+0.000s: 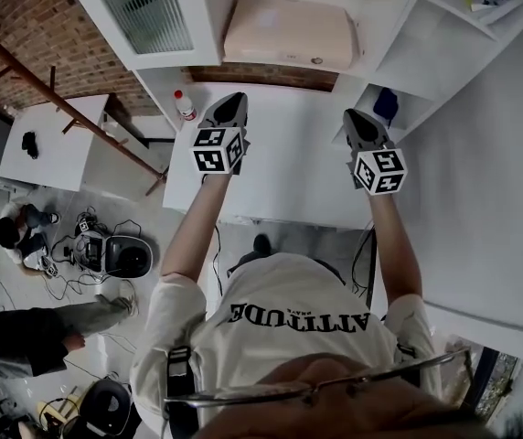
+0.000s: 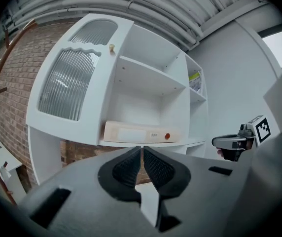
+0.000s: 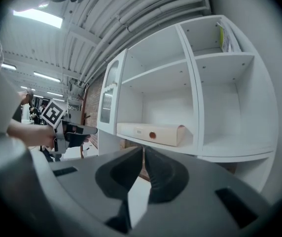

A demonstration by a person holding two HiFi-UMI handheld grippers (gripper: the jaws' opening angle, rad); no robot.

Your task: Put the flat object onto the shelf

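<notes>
The left gripper (image 1: 229, 108) and the right gripper (image 1: 360, 124), one in each of the person's hands, are both clenched shut on nothing, their dark ribbed pads meeting at the tips. They are held side by side in front of the white cabinet (image 2: 131, 38), apart from each other and pointing toward it, above a white table (image 1: 280, 181) at the cabinet's foot. The flat box (image 2: 140, 132), pale beige with a white label and a red dot on its front edge, lies on the lowest shelf (image 2: 190, 143) of the cabinet's middle bay, touched by neither gripper. Left of that bay, the cabinet's ribbed-glass door (image 2: 62, 85) is swung outward. A narrower side bay at the cabinet's right holds something blue (image 1: 386, 103) low down and a yellow item (image 2: 195, 80) higher up; neither can be made out further. A small bottle with a red cap (image 1: 185, 105) stands near the cabinet's left side. A brick wall (image 1: 24, 16) runs behind the cabinet.
</notes>
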